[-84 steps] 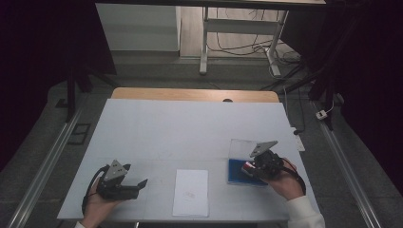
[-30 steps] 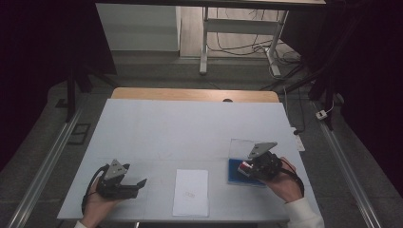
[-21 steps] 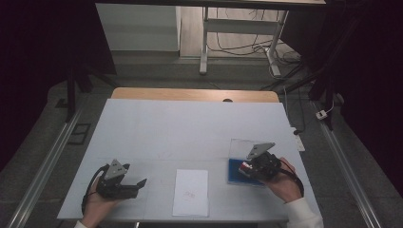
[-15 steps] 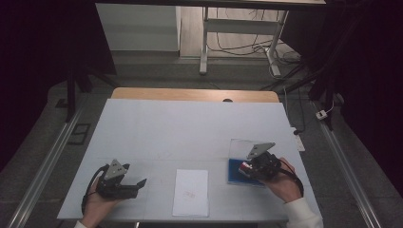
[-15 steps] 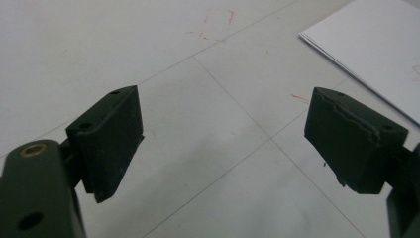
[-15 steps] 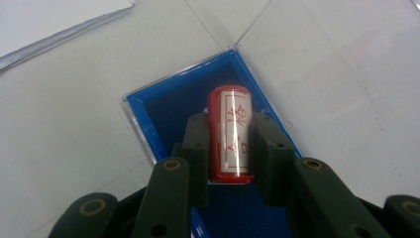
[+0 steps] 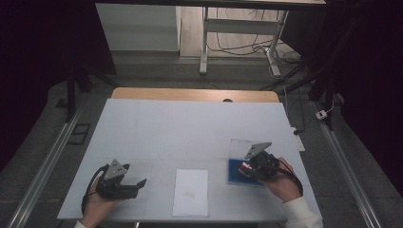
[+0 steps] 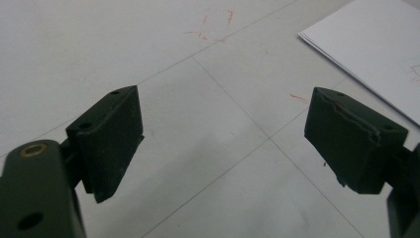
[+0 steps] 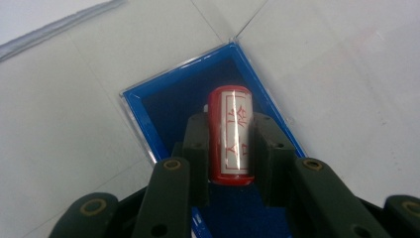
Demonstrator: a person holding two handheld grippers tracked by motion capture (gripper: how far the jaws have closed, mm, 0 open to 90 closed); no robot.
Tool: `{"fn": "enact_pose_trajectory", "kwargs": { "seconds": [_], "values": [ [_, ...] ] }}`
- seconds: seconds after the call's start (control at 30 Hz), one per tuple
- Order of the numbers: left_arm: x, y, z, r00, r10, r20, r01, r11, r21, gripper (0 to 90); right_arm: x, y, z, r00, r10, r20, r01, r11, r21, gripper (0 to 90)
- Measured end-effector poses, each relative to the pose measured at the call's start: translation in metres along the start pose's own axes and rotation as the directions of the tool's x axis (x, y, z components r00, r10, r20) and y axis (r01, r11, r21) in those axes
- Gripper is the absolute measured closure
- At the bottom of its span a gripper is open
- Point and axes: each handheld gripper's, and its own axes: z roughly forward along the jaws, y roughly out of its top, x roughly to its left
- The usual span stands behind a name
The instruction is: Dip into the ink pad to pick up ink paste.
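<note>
Right claw (image 9: 231, 148) grips glossy red cylindrical stamp (image 9: 232, 134).

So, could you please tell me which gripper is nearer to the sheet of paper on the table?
The left gripper: it lies just left of the paper, open. The right gripper is farther off to the right, over the blue box, shut on a red stamp.

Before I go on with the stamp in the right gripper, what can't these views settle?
- Stamp face: hidden by its own body in the right gripper view.
- Blue case near end: hidden by the right gripper.
- Mark on the paper sheet: too small in the high view.
- Paper sheet: cut off by the left gripper view's edge.
</note>
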Motion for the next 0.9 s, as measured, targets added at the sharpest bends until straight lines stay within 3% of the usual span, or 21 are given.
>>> {"fn": "enact_pose_trajectory", "kwargs": {
  "seconds": [0.57, 0.9],
  "values": [
    [-0.0013, 0.0008, 0.0006, 1.0, -0.002, 0.007, 0.002, 1.0, 0.01, 15.1, -0.0022, -0.0022, 0.0037, 0.9997, 0.021, -0.015, -0.021, 1.0, 0.0, 70.4],
    [-0.0021, 0.0018, 0.0008, 0.9999, 0.001, 0.012, -0.001, 0.9999, 0.014, 15.1, 0.0002, -0.0019, 0.0041, 1.0, 0.01, 0.0, -0.01, 1.0, 0.003, 70.4]
  ]
}}
